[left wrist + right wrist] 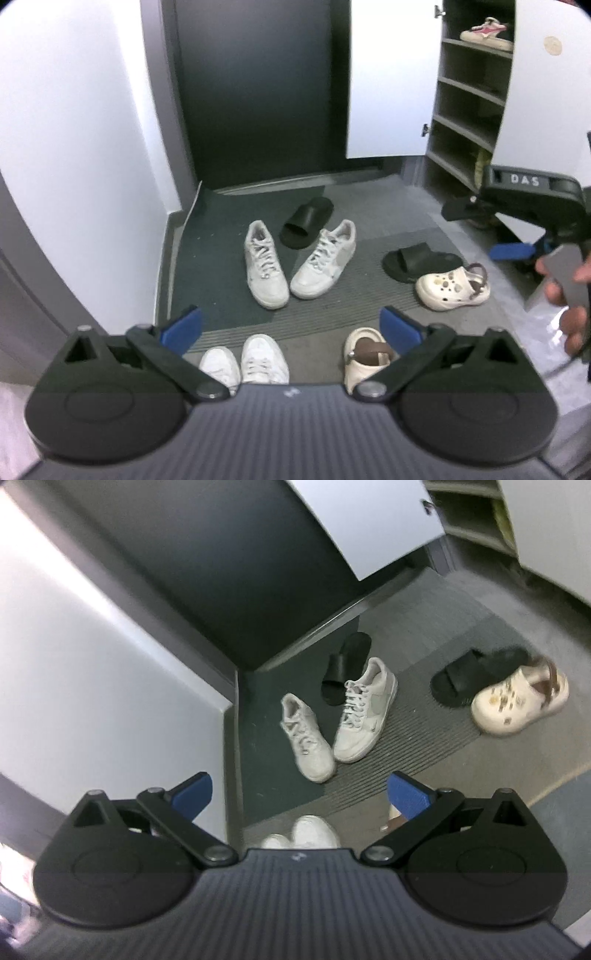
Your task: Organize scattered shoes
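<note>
Ribbed grey matting (236, 325) covered the entry floor below a dark matte door (255, 88), and at two o'clock a shoe cabinet (469, 122) stood open with curved slatted shelves, a pink-trimmed sneaker (487, 34) on the top one. We held our left gripper (291, 326) with its blue ridged pads (400, 328) spread wide around nothing, and our right gripper (300, 794) likewise wide and empty. At twelve o'clock two laced off-white leather sneakers (266, 264) lay toe to toe in a V, a smooth black slide (306, 221) just behind them. At three o'clock a second black slide (417, 260) touched a rounded cream clog (452, 286) dotted with charms. Near six o'clock sat a white sneaker pair (245, 360) and another cream clog (365, 356).
</note>
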### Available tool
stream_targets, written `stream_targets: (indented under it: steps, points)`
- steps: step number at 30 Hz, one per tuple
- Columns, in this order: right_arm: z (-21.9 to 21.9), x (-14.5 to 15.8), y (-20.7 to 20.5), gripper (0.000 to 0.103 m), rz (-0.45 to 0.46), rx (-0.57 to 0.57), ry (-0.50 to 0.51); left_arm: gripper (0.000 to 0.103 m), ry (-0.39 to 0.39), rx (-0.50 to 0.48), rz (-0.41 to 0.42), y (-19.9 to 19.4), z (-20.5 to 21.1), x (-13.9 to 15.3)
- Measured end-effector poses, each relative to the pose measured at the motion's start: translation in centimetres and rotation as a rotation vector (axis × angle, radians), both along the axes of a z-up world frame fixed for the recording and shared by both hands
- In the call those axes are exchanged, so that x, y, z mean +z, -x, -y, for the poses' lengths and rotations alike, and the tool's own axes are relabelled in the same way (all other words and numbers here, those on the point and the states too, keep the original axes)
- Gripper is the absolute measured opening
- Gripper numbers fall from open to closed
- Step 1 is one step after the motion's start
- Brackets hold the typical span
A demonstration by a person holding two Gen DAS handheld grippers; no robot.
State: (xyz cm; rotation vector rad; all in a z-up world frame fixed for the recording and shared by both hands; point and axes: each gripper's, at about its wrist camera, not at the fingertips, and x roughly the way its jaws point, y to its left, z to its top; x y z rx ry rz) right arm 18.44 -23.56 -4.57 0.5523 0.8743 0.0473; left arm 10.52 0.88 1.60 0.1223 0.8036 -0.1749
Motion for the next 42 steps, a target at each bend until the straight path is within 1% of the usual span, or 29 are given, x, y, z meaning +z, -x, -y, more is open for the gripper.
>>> stream_targets:
  steps: [3,6,8,10,11,12,13,15,16,17,18,19,20,21,22,23,25,28,30,33,37,39,42]
  points:
    - [-2.5,-1.8,-3.5,0.103,-0.069,0.145,0.183,0.103,0.035,0.029,-0.026,-0.8,-0.8,0.2]
    - [-4.9,-5.2,-6.8,0.103,-0.154,0.249,0.330,0.103,0.056,0.052,-0.007,-1.2,-1.5,0.8]
    - [-6.3,-8.3,-9.3,0.103,-0.199,0.305,0.405,0.103,0.062,0.059,0.015,-1.6,-1.8,1.3]
    - [-7.0,-10.7,-11.1,0.103,-0.219,0.330,0.448,0.103,0.056,0.080,0.049,-2.0,-2.3,1.7]
    - [-7.3,-12.6,-12.2,0.102,-0.234,0.332,0.482,0.103,0.050,0.091,0.058,-2.1,-2.5,1.7]
    - [-7.3,-14.4,-13.2,0.100,-0.250,0.328,0.510,0.103,0.048,0.102,0.061,-2.3,-2.8,1.7]
    - [-7.2,-15.8,-13.9,0.094,-0.263,0.321,0.528,0.103,0.049,0.114,0.058,-2.5,-3.1,1.7]
    - [-6.4,-18.6,-14.5,0.074,-0.277,0.261,0.503,0.103,0.053,0.127,0.050,-2.9,-3.7,1.5]
    - [-6.1,-20.1,-14.5,0.060,-0.286,0.239,0.475,0.103,0.053,0.130,0.047,-3.1,-3.9,1.4]
    - [-5.7,-21.6,-14.4,0.056,-0.296,0.222,0.443,0.103,0.044,0.125,0.058,-3.3,-4.1,1.3]
    - [-5.6,-22.9,-14.2,0.054,-0.307,0.214,0.427,0.103,0.027,0.115,0.079,-3.6,-4.3,1.0]
    - [-5.5,-24.2,-14.0,0.049,-0.317,0.212,0.420,0.103,0.011,0.105,0.100,-4.0,-4.5,0.7]
    - [-5.4,-25.4,-13.7,0.049,-0.328,0.209,0.413,0.103,0.001,0.099,0.113,-4.1,-4.7,0.6]
    - [-5.4,-26.3,-13.5,0.049,-0.338,0.204,0.404,0.103,-0.028,0.099,0.150,-4.6,-4.9,0.4]
    - [-5.5,-27.0,-13.3,0.050,-0.348,0.199,0.394,0.103,-0.075,0.104,0.197,-5.4,-5.0,0.2]
    - [-5.5,-27.6,-13.1,0.050,-0.358,0.194,0.384,0.103,-0.098,0.110,0.215,-5.8,-5.0,0.1]
    - [-5.7,-28.5,-12.8,0.049,-0.371,0.185,0.369,0.102,-0.149,0.161,0.265,-7.6,-5.5,-0.3]
    - [-5.8,-29.2,-12.1,0.049,-0.383,0.181,0.350,0.102,-0.157,0.203,0.283,-9.0,-6.0,-0.2]
    - [-5.6,-29.6,-11.6,0.050,-0.403,0.191,0.324,0.102,-0.148,0.233,0.284,-9.6,-6.2,0.0]
    - [-5.5,-29.6,-10.8,0.050,-0.405,0.215,0.301,0.102,-0.102,0.215,0.277,-9.1,-5.9,0.7]
    - [-6.0,-29.8,-9.7,0.050,-0.419,0.264,0.296,0.102,-0.070,0.163,0.301,-7.2,-4.8,1.8]
    - [-6.3,-29.9,-9.1,0.050,-0.425,0.288,0.293,0.102,-0.038,0.137,0.300,-6.1,-4.4,2.3]
    - [-6.7,-30.0,-8.2,0.050,-0.436,0.325,0.289,0.102,-0.011,0.102,0.305,-4.6,-3.8,2.8]
